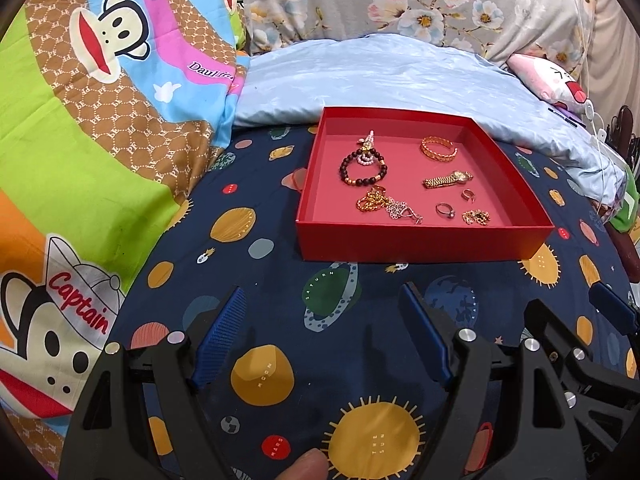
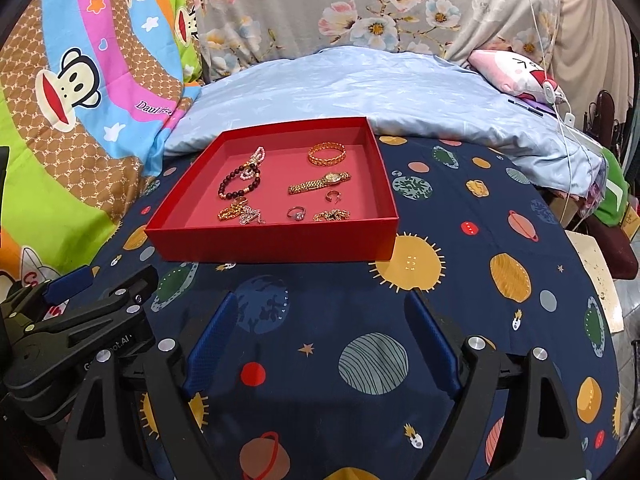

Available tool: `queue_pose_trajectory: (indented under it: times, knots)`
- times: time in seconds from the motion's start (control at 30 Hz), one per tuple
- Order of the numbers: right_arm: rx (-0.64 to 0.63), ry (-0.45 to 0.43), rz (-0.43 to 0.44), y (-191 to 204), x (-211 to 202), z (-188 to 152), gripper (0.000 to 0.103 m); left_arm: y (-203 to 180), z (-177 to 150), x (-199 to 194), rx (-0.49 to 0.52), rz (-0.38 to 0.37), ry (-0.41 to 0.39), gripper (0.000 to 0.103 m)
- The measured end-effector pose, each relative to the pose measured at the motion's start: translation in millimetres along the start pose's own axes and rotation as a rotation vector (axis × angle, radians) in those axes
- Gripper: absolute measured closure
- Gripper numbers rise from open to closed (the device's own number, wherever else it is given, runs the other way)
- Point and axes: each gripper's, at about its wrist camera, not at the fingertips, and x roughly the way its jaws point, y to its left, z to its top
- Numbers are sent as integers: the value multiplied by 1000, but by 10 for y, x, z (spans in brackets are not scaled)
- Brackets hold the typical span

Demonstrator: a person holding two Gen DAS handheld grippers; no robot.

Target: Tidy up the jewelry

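Note:
A red shallow box point(image 1: 420, 242) point(image 2: 272, 242) lies on the planet-print bedsheet. Inside it lie a dark bead bracelet point(image 1: 362, 168) point(image 2: 236, 186), a gold bangle point(image 1: 439, 148) point(image 2: 326, 153), a gold watch point(image 1: 448, 179) point(image 2: 320, 183), a gold chain point(image 1: 372, 200) point(image 2: 230, 213), a silver ring point(image 1: 445, 210) point(image 2: 297, 213) and other small pieces. My left gripper point(image 1: 324, 312) is open and empty, just in front of the box. My right gripper point(image 2: 320, 316) is open and empty, in front of the box's right corner. The left gripper also shows at the left of the right wrist view point(image 2: 80, 292).
A light blue pillow point(image 1: 400, 84) point(image 2: 380, 92) lies behind the box. A colourful monkey-print quilt point(image 1: 100, 120) point(image 2: 80, 100) is piled at the left. A pink plush point(image 2: 516, 72) and white cables point(image 2: 560, 112) are at the far right, near the bed's edge.

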Motion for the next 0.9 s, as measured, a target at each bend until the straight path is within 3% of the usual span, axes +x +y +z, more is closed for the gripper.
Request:
queue_pose_trajectory:
  times: [0.9]
  knots:
    - [13,-11,1,-48,-124,-34,19,-24,-73,-114,19,11,4,27]
